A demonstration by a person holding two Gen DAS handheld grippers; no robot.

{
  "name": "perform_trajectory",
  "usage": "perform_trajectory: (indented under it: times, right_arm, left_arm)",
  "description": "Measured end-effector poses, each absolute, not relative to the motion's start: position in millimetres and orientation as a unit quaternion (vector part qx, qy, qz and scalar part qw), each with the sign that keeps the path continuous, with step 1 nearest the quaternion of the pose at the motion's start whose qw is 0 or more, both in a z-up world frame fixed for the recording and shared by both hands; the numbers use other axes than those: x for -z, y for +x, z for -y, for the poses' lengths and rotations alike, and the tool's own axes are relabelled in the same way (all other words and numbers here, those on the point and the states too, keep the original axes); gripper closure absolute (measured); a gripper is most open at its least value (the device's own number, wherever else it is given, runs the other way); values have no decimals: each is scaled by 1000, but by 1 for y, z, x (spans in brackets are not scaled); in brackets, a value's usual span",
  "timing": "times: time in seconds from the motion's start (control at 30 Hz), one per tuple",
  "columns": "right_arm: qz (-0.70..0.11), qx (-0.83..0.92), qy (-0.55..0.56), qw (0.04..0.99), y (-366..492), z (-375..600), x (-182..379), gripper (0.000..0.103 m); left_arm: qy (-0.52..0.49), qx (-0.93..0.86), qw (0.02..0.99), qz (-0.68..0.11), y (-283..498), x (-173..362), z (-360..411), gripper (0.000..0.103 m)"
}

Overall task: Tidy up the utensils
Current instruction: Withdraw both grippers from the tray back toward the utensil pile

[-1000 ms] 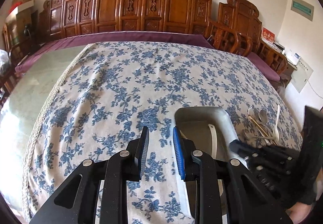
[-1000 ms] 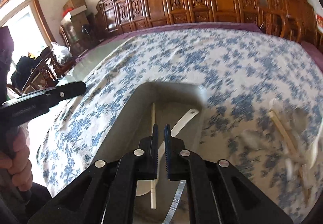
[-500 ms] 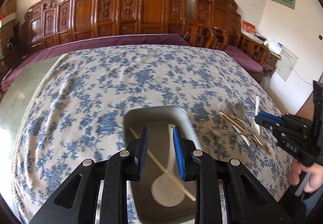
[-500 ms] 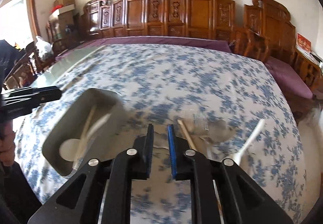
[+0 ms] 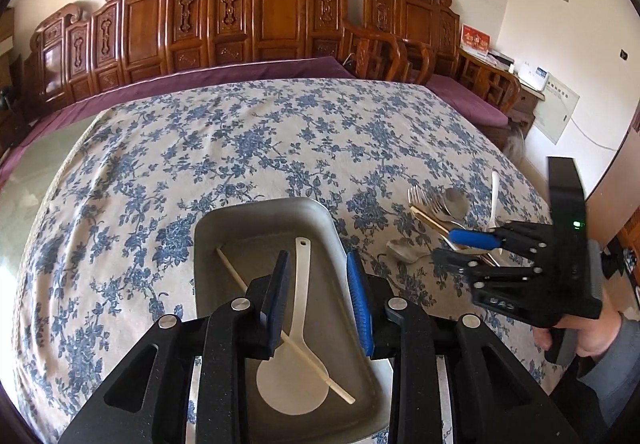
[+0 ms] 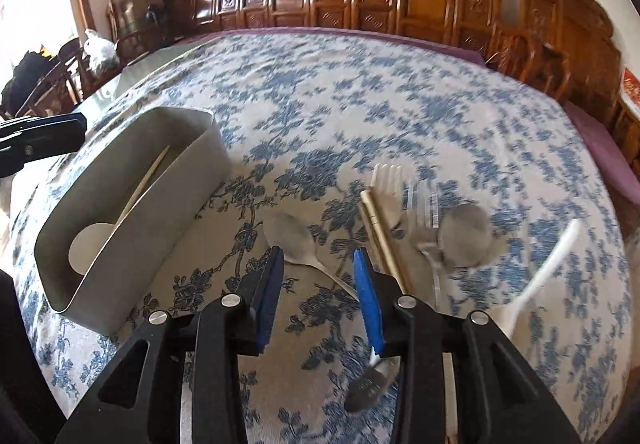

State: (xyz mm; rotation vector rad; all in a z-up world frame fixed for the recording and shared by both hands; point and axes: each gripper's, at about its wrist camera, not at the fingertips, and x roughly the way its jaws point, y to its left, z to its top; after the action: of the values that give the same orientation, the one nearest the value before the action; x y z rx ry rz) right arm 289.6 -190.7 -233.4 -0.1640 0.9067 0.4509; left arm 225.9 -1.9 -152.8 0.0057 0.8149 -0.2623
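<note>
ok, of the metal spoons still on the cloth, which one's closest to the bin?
The spoon lying alone between the grey bin and the chopsticks; the round-bowled spoon sits further right, beyond the forks.

Desk (image 5: 248,148) covered by blue-flowered cloth (image 6: 360,100); purple underlayer at far edge. Grey tray (image 5: 208,244) on cloth, near side, left of loose utensils. Loose on cloth, right of tray: metal spoon (image 6: 292,236) nearest tray, chopsticks (image 6: 380,228) beside it, forks (image 6: 424,204) and second spoon (image 6: 466,236) overlapping, white plastic spoon (image 6: 556,256) farthest right. Another spoon (image 6: 370,384) lies near edge, blurred.
</note>
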Motion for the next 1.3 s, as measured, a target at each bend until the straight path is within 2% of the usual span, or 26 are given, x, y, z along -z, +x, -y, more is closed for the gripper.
perform_trajectory:
  times: [0.07,0.1,0.43,0.47,0.5,0.53,0.57,0.6,0.73,1.13,1.3]
  right_arm:
    - [-431,-224,-83,870,294,184,235,58]
    - [-430,-227,-84,870,297,182,237,51]
    - [-430,-229,-152,860,303,147,257,52]
    - [-432,-227,-148,860,305,148,257,53]
    - [-432,-224,-145,862,306,150,257,64]
    - [-433,-220,-142,863,308,151,257,71]
    - [-433,-214,-142,864,310,152,257,72]
    - [-433,-209,-142,865,312,154,257,88]
    - [-423,-196,-121,876,321,162,247,101]
    - [-368,-201,-27,907,310,226,176,102]
    - [-366,-177,7,914,314,271,168,102]
  left_arm:
    - [5,126,910,-396,226,154,3,76]
    - [4,126,910,-396,226,154,3,76]
    - [7,122,909,-400,227,158,2,76]
    - [8,121,908,-400,227,159,2,76]
    - [8,121,909,-400,226,159,2,76]
    - [8,121,909,-400,227,159,2,76]
    - [10,121,909,-399,227,159,3,76]
    - [12,121,909,-399,226,159,4,76]
    - [21,120,910,-396,222,159,9,76]
    - [41,132,909,-392,214,160,45,76]
    - [55,137,906,-397,213,164,69,76]
